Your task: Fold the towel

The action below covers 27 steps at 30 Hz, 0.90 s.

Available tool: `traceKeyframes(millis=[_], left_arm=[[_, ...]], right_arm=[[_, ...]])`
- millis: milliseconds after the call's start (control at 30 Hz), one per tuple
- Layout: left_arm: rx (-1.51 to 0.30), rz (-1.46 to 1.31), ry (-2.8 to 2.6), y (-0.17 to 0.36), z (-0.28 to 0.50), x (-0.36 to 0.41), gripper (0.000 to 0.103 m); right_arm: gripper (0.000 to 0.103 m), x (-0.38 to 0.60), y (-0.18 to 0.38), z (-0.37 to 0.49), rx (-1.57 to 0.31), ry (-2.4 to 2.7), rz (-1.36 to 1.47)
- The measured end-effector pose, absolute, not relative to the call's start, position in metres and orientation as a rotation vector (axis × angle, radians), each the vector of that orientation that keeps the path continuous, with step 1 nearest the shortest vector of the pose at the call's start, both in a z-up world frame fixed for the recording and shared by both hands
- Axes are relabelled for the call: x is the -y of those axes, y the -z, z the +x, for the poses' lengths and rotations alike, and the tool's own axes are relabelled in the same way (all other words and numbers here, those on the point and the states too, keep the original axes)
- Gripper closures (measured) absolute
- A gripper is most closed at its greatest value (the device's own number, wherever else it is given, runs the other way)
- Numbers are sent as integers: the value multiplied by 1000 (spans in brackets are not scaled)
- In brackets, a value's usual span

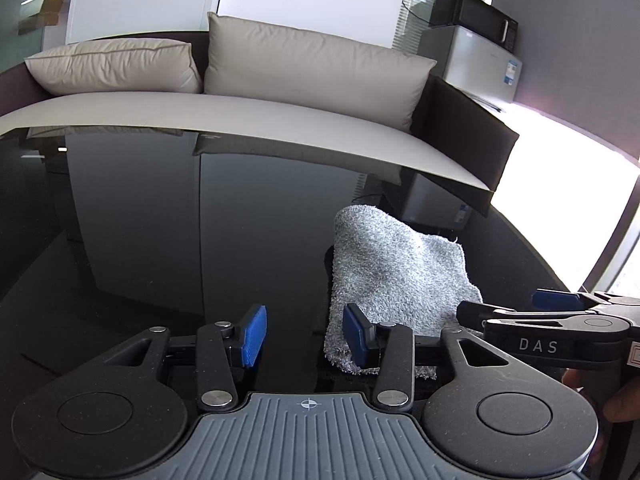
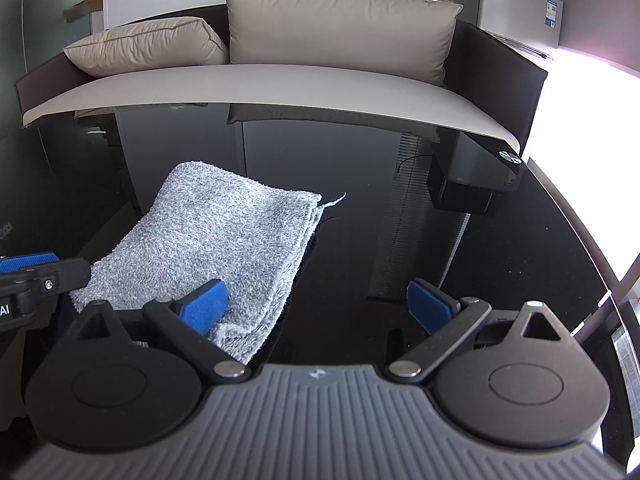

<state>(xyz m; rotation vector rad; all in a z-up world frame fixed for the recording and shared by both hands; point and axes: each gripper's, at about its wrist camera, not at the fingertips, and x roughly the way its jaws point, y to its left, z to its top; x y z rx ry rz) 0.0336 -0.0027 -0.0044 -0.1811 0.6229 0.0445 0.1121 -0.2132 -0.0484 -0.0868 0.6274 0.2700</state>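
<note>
Left wrist view: the towel (image 1: 396, 268) lies on the black bench (image 1: 160, 240) as a compact rectangle, toward the bench's right edge. The left gripper (image 1: 306, 334) stands wide with nothing between its pads, its right finger over the towel's near-left corner. The right gripper (image 1: 520, 312) enters just beside the towel's near-right corner.

Right wrist view: stacked layers show along the towel's (image 2: 224, 240) right edge, so it lies folded; whether more folds are intended cannot be told. The right gripper (image 2: 320, 304) is wide, holding nothing, its left pad over the near edge.
</note>
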Motion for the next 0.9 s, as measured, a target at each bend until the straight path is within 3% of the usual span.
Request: traceKeyframes(millis=[167,433,500,900], left_arm=[[-627,-182,-44,-1,35,-3,48],[-632,-142,-18,-14,38,-13,6],[-639,-148,-1,-16,40,-16,2],[-653,-123,17,-15,46,-21,1]], right_arm=[[4,216,47,111,-627,-272,-52],[4,222,44,109,-625,-269,9],[4,224,44,108,-626,-262,20],[4,227,44,102,-604,-231,64]])
